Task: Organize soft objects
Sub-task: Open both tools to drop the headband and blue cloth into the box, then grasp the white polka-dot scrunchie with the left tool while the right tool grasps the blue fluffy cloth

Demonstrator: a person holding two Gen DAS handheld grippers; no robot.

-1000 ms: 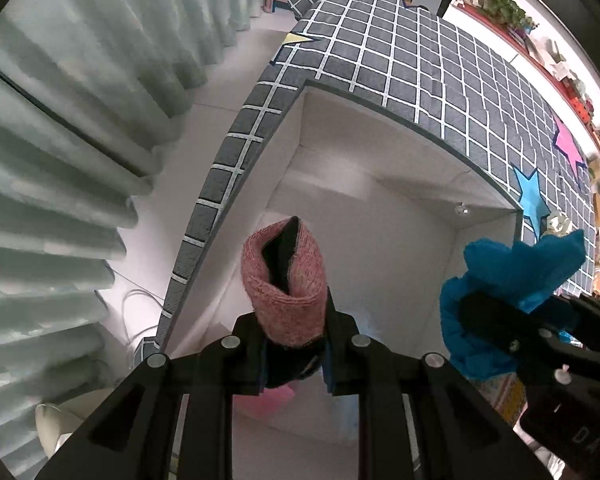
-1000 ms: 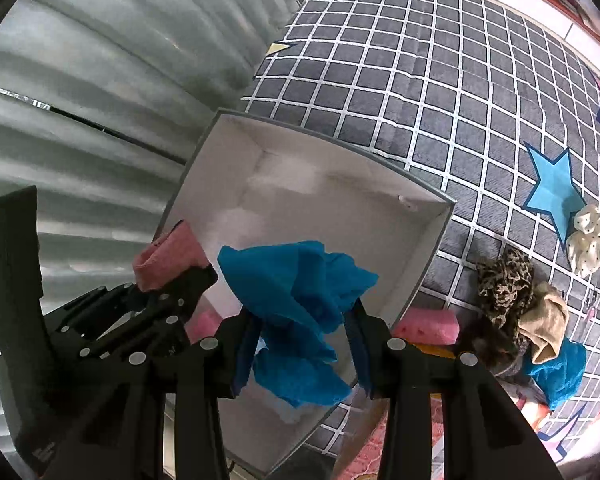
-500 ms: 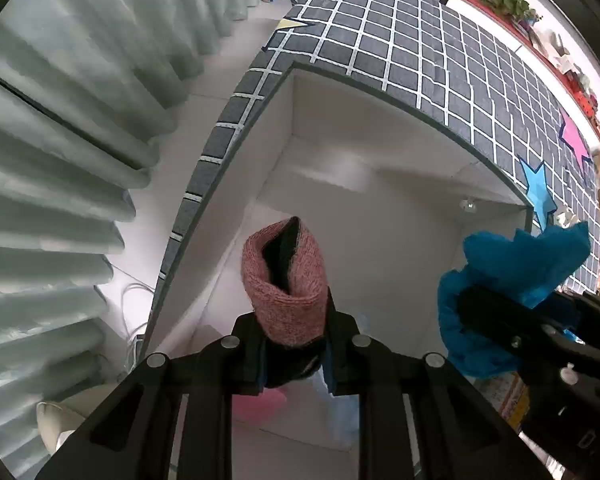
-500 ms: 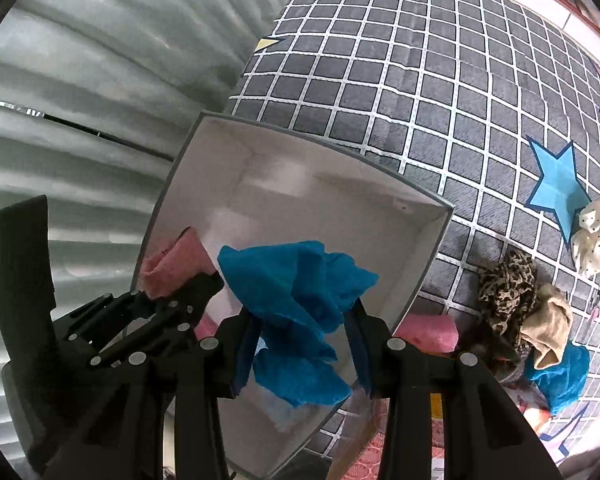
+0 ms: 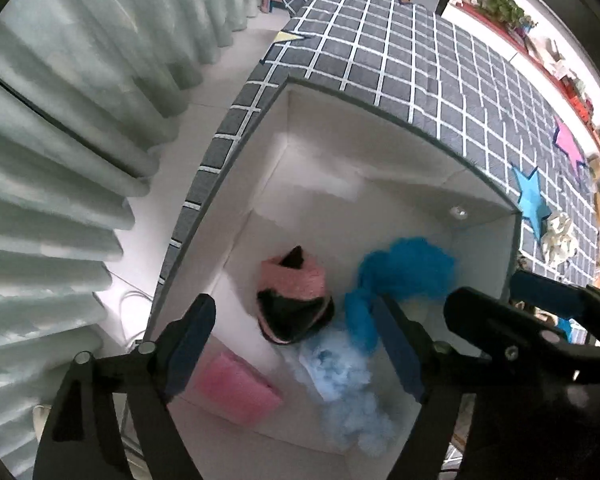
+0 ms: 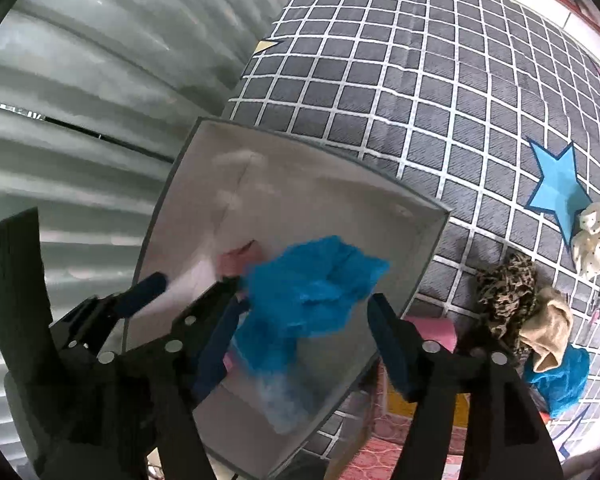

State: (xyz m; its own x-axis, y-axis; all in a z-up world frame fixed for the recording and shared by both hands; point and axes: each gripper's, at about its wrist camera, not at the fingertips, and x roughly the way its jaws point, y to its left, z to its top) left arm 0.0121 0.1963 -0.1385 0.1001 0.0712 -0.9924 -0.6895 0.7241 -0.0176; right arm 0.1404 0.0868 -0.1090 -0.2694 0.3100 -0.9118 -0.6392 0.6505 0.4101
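**Soft items loose over the white box, both claws opening**

Pink-and-black knit piece (image 5: 296,300) sits inside the white box (image 5: 332,148), blurred; we can't tell if it has landed. Our left gripper (image 5: 296,344) hangs straight over the box, jaws opening wide, pads clear of the knit. Blue cloth (image 6: 312,296) lies between the fingers of our right gripper (image 6: 304,344), also over the box, jaws opening, pads not pressing it. Pink sponge (image 5: 236,392) and pale blue fluff (image 5: 348,392) lie on the box floor. Outside the box, on the grid rug (image 6: 420,80): leopard scrunchie (image 6: 508,292), beige cloth (image 6: 548,332), cream scrunchie (image 6: 596,240).
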